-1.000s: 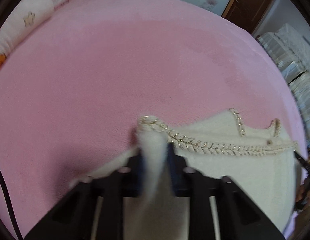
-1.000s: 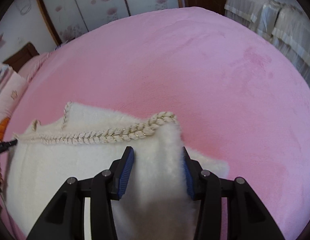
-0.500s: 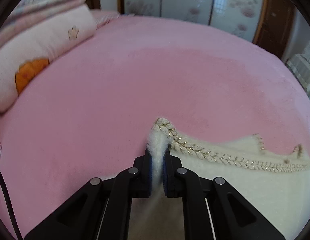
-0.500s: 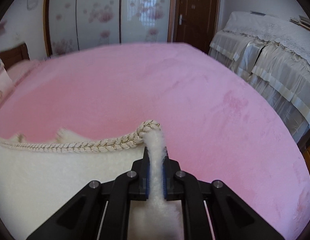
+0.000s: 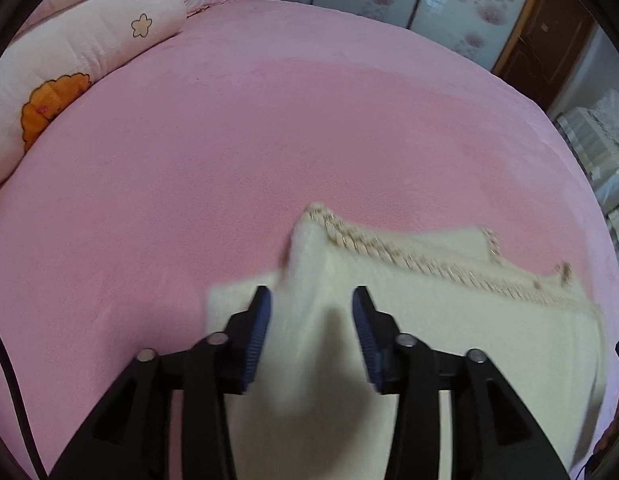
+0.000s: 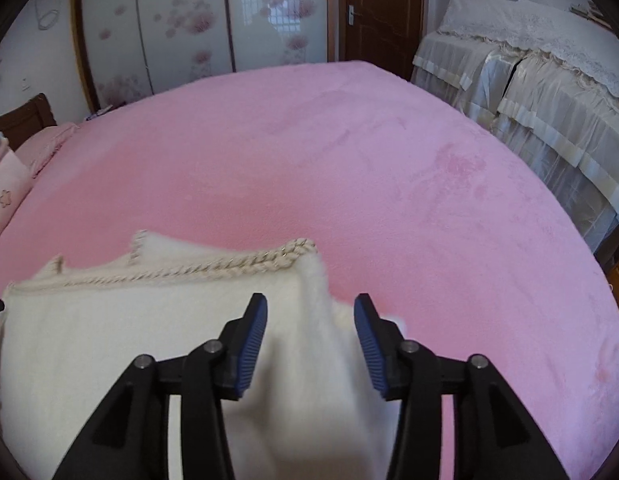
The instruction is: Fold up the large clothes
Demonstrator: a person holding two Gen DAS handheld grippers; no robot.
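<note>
Cream fuzzy garment (image 5: 449, 340) on pink bed (image 5: 269, 140), both grippers' fingers (image 5: 258, 332) (image 6: 251, 344) tilted downward, opening, straddling its corners

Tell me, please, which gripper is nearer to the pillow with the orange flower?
Left. The left gripper is opening over the white garment's corner on the pillow's side of the bed; the right gripper is opening over the opposite corner, farther from the pillow.
</note>
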